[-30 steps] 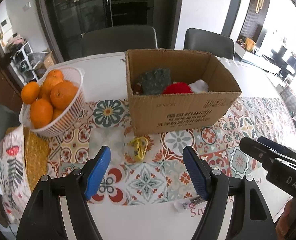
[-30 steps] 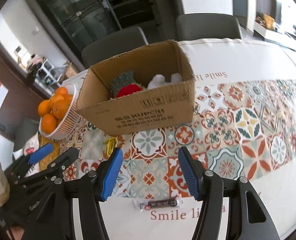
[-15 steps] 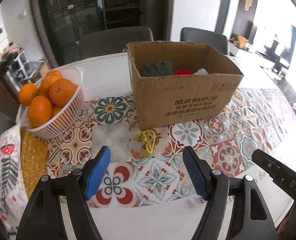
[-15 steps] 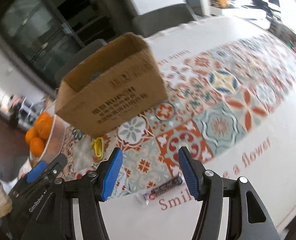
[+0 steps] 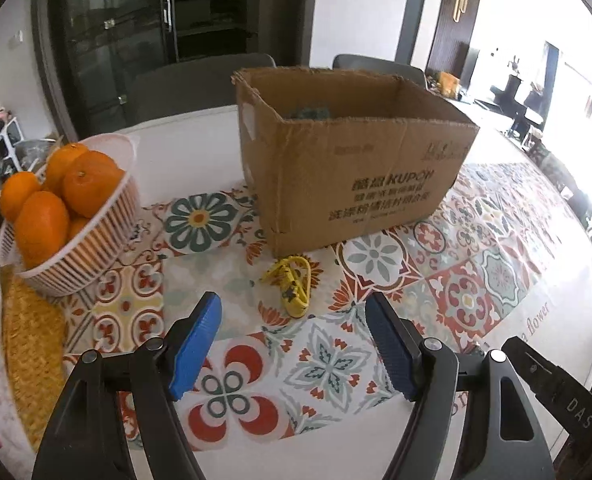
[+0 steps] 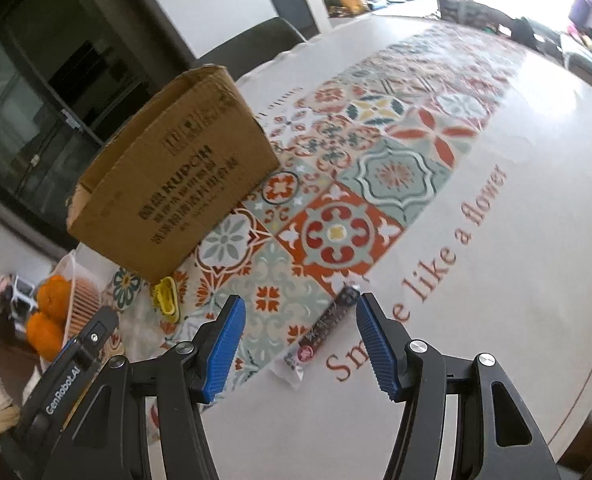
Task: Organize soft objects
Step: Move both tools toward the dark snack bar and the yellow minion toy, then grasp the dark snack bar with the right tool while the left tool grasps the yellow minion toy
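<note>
An open cardboard box (image 5: pixel 352 168) stands on the patterned tablecloth; a bit of grey-green soft stuff (image 5: pixel 308 113) shows over its rim. It also shows in the right wrist view (image 6: pixel 168 184). A small yellow object (image 5: pixel 292 286) lies on the cloth just in front of the box, also seen in the right wrist view (image 6: pixel 166 294). My left gripper (image 5: pixel 294 348) is open and empty, low over the cloth, just short of the yellow object. My right gripper (image 6: pixel 300 342) is open and empty, over a dark wrapped snack bar (image 6: pixel 326 326).
A white basket of oranges (image 5: pixel 68 208) stands at the left on a woven mat (image 5: pixel 28 344). Two dark chairs (image 5: pixel 200 80) stand behind the table. The right gripper's body (image 5: pixel 556 384) shows at lower right of the left wrist view. The table edge runs near both grippers.
Both grippers have lowered toward the table and moved in. The right view has tilted, and the snack bar now lies between its fingers. Both stay open.
</note>
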{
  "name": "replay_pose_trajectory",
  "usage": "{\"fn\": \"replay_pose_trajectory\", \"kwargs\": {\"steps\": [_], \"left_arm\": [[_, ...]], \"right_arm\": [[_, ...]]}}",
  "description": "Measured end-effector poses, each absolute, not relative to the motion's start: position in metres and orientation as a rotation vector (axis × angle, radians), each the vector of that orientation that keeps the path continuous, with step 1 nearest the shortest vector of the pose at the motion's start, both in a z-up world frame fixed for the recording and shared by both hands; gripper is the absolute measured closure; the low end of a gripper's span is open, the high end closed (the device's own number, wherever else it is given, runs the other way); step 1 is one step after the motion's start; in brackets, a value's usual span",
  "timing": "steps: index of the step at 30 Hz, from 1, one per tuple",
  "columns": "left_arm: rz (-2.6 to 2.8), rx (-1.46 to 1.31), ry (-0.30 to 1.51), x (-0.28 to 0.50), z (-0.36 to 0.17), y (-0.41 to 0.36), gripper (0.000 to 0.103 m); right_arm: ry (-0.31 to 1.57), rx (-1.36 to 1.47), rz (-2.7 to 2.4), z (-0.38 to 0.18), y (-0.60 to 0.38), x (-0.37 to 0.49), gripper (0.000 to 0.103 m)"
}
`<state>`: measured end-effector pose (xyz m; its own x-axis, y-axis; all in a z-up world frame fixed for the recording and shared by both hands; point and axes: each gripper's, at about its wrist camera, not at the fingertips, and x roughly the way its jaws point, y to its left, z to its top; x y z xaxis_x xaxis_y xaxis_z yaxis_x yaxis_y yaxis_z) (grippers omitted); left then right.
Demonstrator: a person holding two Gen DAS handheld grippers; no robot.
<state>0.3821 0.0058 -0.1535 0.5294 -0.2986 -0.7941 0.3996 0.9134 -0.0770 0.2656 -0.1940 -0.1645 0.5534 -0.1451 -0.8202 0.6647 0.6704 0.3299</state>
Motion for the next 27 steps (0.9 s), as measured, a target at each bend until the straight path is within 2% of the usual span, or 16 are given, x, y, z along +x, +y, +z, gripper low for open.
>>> {"fn": "replay_pose_trajectory", "kwargs": {"steps": [13, 23, 27], "left_arm": [[-0.478, 0.130, 0.981, 0.405, -0.199, -0.008, 0.030], [-0.493, 0.162, 0.997, 0.426, -0.224, -0.020, 0.031], [-0.490, 0.157, 1.018, 0.434, -0.236, -0.023, 0.035]], "right_arm": [[0.853, 0.826, -0.632, -0.214, -0.196, 0.260, 0.044], [0.869, 0.824, -0.695, -0.235, -0.192, 0.271, 0.044], [0.869, 0.804, -0.724, -0.240, -0.190, 0.274, 0.044]]}}
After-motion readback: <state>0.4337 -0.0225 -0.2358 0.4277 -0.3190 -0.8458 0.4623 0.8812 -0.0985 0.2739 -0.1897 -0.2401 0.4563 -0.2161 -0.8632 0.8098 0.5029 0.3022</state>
